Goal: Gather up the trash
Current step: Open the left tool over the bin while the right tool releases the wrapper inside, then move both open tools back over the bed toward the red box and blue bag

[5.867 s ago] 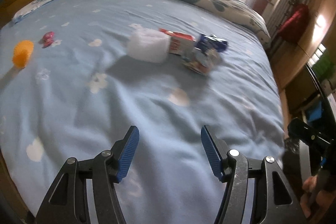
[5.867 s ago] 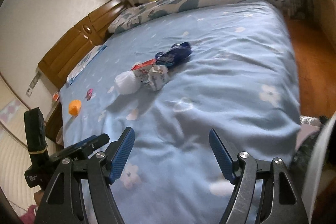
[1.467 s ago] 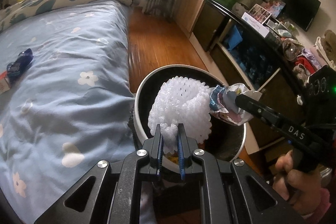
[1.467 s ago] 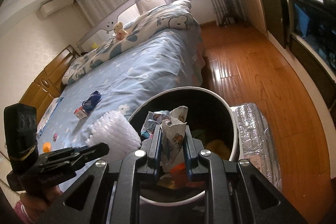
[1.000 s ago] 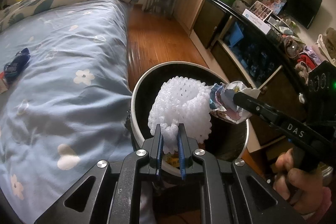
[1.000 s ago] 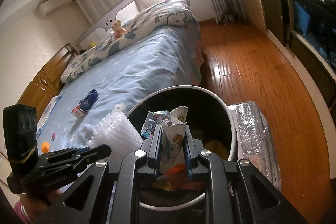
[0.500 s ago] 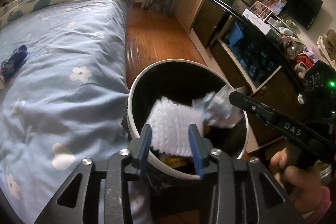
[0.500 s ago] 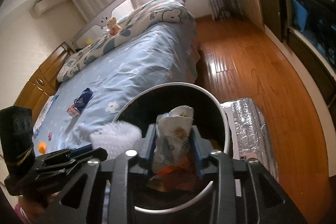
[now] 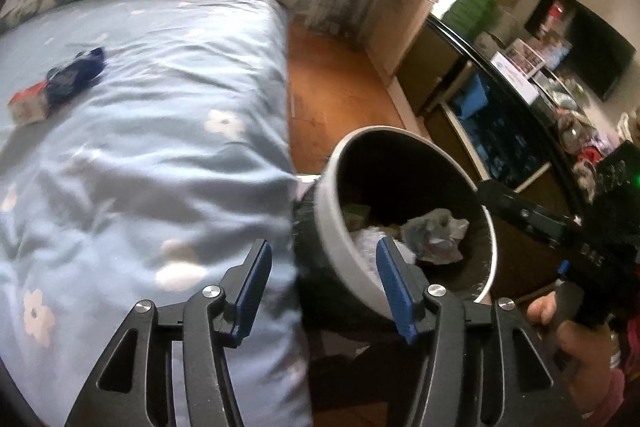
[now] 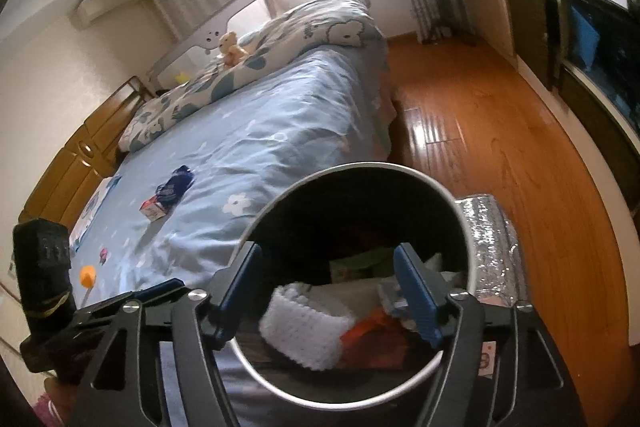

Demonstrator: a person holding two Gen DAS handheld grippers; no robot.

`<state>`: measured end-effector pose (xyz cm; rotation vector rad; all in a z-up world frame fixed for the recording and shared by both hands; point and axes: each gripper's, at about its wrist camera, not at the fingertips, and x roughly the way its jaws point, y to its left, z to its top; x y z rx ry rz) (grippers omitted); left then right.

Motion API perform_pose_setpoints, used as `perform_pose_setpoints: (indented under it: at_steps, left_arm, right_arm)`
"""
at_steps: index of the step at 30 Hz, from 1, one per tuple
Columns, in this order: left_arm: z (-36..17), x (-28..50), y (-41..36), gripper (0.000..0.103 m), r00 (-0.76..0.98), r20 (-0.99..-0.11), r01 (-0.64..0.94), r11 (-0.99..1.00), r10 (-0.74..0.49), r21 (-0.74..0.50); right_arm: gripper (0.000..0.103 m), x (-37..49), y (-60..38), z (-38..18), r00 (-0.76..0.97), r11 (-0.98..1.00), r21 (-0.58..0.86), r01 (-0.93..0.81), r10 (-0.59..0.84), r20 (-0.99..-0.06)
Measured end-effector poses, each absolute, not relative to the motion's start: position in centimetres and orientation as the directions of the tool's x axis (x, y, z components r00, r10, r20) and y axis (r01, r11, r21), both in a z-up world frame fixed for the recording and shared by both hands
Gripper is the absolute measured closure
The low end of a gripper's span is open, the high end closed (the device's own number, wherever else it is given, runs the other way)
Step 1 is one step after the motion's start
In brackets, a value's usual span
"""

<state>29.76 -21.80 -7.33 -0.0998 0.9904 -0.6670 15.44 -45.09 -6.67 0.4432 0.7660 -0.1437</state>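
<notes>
A round black trash bin with a white rim (image 9: 332, 227) (image 10: 360, 167) stands at the foot of the bed. Inside it lie a white foam net (image 10: 308, 327) (image 9: 366, 247) and a crumpled printed wrapper (image 9: 436, 235) on other rubbish. My left gripper (image 9: 324, 283) hovers over the bin's left rim; its jaws are opening and hold nothing. Above the bin's mouth, my right gripper (image 10: 328, 293) also has its jaws opening and empty. On the blue bedsheet lie a dark blue wrapper (image 9: 76, 73) (image 10: 176, 187) and a small red-and-white carton (image 9: 28, 105) (image 10: 154, 209).
A small orange object (image 10: 88, 275) and a pink one (image 10: 104, 255) sit further along the bed (image 10: 280, 131). A silver foil bag (image 10: 492, 239) lies right of the bin on the wooden floor (image 10: 500, 115). Dark cabinets (image 9: 500, 115) line the right wall.
Both grippers opened. The foam net left the left gripper and the wrapper left the right one, and both fell into the bin. The left gripper shifted left towards the bed.
</notes>
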Motion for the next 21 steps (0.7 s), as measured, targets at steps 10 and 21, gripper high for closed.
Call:
perform_pose_setpoints:
  at_steps: [10, 21]
  left_arm:
    - [-7.5, 28.9, -15.2, 0.046, 0.435, -0.740, 0.362, 0.852, -0.513, -0.377]
    - [-7.4, 28.7, -7.9, 0.045, 0.514, -0.747, 0.201, 0.906, -0.421, -0.372]
  right_arm:
    - [0.025, 17.4, -41.2, -6.0, 0.722, 0.916, 0.344, 0.206, 0.095, -0.686]
    - [0.025, 21.5, -35.6, -6.6, 0.700, 0.931, 0.349, 0.105, 0.180, -0.691]
